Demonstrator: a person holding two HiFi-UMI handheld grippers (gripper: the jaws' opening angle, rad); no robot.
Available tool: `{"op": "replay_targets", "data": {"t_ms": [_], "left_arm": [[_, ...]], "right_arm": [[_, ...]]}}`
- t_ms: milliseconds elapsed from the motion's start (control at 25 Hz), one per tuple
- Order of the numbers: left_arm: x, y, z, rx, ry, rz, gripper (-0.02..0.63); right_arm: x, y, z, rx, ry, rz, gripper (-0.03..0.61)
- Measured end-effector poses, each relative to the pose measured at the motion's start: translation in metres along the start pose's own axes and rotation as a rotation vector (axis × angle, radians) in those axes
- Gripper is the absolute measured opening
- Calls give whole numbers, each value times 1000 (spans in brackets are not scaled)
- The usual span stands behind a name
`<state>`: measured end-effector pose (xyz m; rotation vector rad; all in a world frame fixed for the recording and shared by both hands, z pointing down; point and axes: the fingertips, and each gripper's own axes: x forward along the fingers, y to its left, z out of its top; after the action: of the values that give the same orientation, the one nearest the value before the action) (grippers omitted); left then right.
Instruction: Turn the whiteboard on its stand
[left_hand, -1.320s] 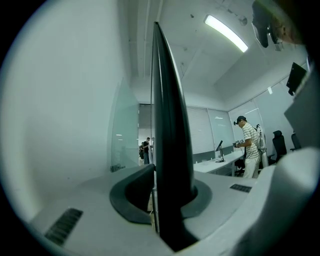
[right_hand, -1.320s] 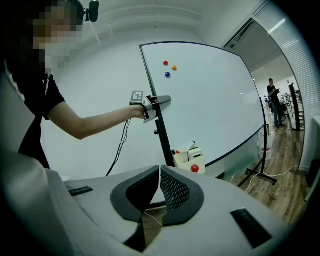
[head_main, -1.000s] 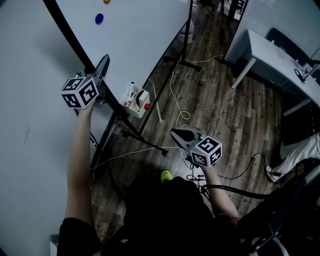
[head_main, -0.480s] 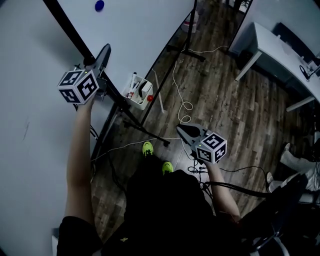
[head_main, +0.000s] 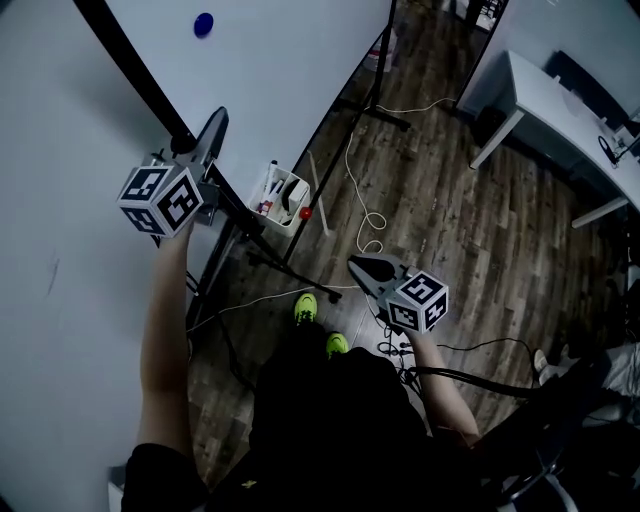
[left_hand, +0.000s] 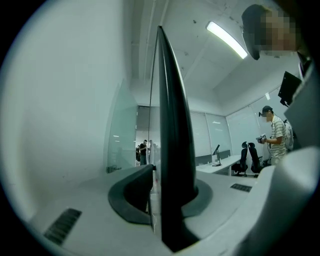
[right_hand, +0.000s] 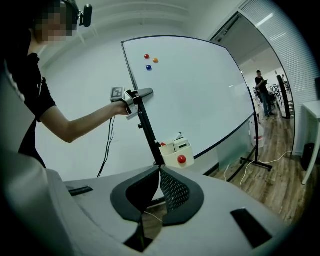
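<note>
The whiteboard (head_main: 290, 60) is a large white panel with a black frame (head_main: 130, 70), and it carries a blue magnet (head_main: 203, 24). My left gripper (head_main: 205, 135) is shut on that frame at the board's side edge. In the left gripper view the black frame (left_hand: 172, 150) runs up between the jaws of the left gripper (left_hand: 165, 200). My right gripper (head_main: 358, 268) hangs low over the floor, shut and holding nothing. In the right gripper view its own tips (right_hand: 159, 172) meet, and beyond them stand the whiteboard (right_hand: 200, 95) and the left gripper (right_hand: 140, 94).
A white pen box (head_main: 280, 195) with a red magnet hangs at the board's lower edge. The stand's foot (head_main: 375, 110) and white cables (head_main: 365, 215) lie on the wooden floor. A white desk (head_main: 560, 110) stands at the right. Green shoes (head_main: 305, 307) are below me. A person (right_hand: 261, 92) stands far off.
My feet have stepped forward towards the board. The left gripper keeps its hold on the frame, which has shifted slightly. The right gripper has barely moved.
</note>
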<state>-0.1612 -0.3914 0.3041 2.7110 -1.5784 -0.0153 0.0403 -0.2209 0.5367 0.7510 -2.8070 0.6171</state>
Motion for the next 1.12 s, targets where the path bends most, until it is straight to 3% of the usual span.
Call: {"op": "replay_targets", "data": {"t_ms": [160, 360, 560, 800, 960, 1120], "left_arm": [[-2, -3, 5, 50, 5, -1, 81], [0, -9, 1, 148, 6, -68, 118], [0, -10, -1, 79, 4, -90, 120], [-1, -12, -1, 103, 3, -98, 120], [-4, -12, 0, 37, -29, -113, 120], [-2, -14, 0, 98, 4, -104, 120]], "right_arm": [[12, -4, 2, 10, 16, 5, 26], [36, -19, 17, 2, 16, -10, 26], [58, -27, 37, -16, 15, -17, 26], [69, -37, 53, -27, 7, -56, 26], [66, -49, 61, -24, -8, -110, 26], [58, -66, 74, -20, -35, -186, 26]]}}
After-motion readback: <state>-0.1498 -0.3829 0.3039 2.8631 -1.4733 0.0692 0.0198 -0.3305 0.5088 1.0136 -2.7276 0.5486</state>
